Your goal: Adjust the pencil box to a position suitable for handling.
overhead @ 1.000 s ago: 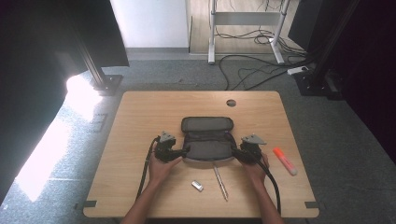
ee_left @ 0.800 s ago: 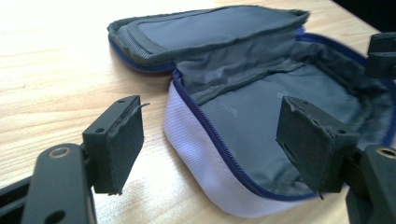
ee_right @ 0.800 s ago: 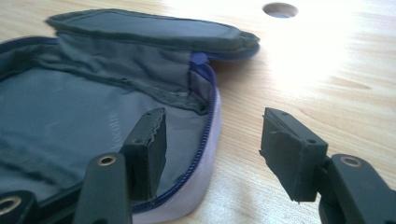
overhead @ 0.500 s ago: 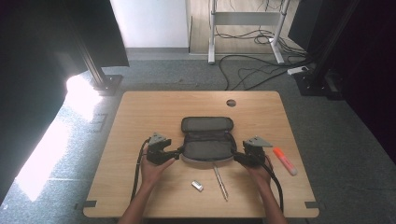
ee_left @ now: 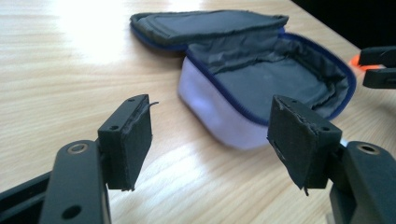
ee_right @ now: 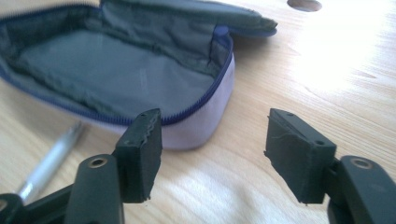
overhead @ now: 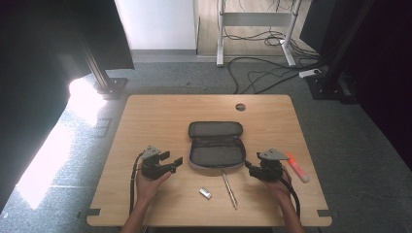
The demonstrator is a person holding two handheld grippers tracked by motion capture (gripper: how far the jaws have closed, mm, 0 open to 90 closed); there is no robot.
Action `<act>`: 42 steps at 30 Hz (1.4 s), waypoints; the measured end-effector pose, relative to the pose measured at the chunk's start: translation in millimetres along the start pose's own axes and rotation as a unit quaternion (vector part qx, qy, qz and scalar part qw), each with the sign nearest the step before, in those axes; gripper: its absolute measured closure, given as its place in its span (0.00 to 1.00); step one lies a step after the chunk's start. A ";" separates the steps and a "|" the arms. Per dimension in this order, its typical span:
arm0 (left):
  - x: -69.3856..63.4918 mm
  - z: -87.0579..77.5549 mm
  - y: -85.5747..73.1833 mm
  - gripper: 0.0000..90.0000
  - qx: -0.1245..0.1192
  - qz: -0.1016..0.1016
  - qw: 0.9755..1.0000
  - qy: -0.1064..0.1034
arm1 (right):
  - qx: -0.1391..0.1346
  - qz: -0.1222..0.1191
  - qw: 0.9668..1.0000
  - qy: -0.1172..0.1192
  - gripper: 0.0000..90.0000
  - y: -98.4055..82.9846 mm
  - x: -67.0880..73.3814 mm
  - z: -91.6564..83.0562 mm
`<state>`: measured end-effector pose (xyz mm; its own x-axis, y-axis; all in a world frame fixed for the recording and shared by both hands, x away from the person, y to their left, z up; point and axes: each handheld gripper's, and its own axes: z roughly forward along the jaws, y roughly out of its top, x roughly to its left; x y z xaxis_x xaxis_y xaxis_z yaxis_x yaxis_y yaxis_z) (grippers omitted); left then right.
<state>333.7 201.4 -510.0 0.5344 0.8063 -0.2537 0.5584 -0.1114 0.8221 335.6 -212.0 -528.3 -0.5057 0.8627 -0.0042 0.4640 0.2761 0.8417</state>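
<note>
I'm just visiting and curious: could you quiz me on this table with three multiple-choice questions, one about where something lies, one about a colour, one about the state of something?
1. Where does the pen lie?
A. inside the case
B. on the table in front of the case
C. beside the round hole

2. What colour is the marker beside the right gripper?
A. orange
B. green
C. blue

3. How is the pencil case?
A. zipped shut
B. open and empty
C. open and full of pens

Answers: 1 B, it rests on bare wood on the person's side of the case. 2 A, its body is bright orange. 3 B, the lid is folded back and the lining is bare.
</note>
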 end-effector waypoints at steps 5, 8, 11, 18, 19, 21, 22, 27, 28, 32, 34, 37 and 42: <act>4.0 -14.0 -11.6 0.34 -0.007 -0.008 1.000 0.003 | 0.004 -0.005 1.000 -0.014 0.38 -4.5 2.4 -8.7; 5.9 -14.9 -13.1 0.34 -0.004 -0.003 1.000 0.006 | -0.003 0.007 1.000 -0.017 0.39 -8.1 0.5 -18.6; 6.7 -13.8 -13.1 0.34 -0.001 -0.002 1.000 0.005 | -0.006 0.019 1.000 -0.020 0.40 -12.9 -2.1 -29.2; 11.2 -17.6 -14.9 0.34 0.004 -0.007 1.000 0.012 | -0.003 0.031 0.999 -0.015 0.39 -19.1 -17.5 -45.1; 11.2 -17.6 -14.9 0.34 0.004 -0.007 1.000 0.012 | -0.003 0.031 0.999 -0.015 0.39 -19.1 -17.5 -45.1; 12.4 -19.3 -15.8 0.34 0.008 -0.008 1.000 0.016 | -0.005 0.035 0.999 -0.016 0.39 -21.6 -23.4 -48.6; 13.6 -21.1 -17.2 0.34 0.011 -0.008 1.000 0.023 | -0.007 0.043 0.999 -0.016 0.39 -24.1 -28.9 -52.3; 14.7 -24.2 -19.5 0.34 0.017 -0.009 0.999 0.034 | -0.006 0.050 0.999 -0.019 0.39 -29.0 -37.8 -59.6; 14.0 -26.8 -20.3 0.34 0.017 -0.012 0.999 0.031 | -0.006 0.055 0.998 -0.020 0.38 -31.3 -42.0 -62.8; 12.3 -31.4 -22.2 0.34 0.017 -0.011 0.999 0.030 | -0.011 0.069 0.997 -0.018 0.38 -35.0 -51.7 -69.1; 14.4 -33.1 -25.1 0.34 0.020 -0.011 0.999 0.038 | -0.009 0.073 0.997 -0.024 0.38 -37.3 -56.3 -71.1; 17.0 -32.6 -26.0 0.34 0.024 -0.013 0.999 0.040 | -0.008 0.077 0.997 -0.030 0.38 -40.1 -60.3 -71.5; 18.2 -30.7 -27.5 0.34 0.030 -0.007 0.999 0.042 | -0.007 0.084 0.996 -0.037 0.38 -43.4 -64.7 -71.2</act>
<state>308.6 237.0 -521.6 0.4722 0.8540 -0.2185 0.6042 -0.1331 0.7856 296.4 -310.0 -526.2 -0.3666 0.9251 0.0986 0.5279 0.1196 0.8409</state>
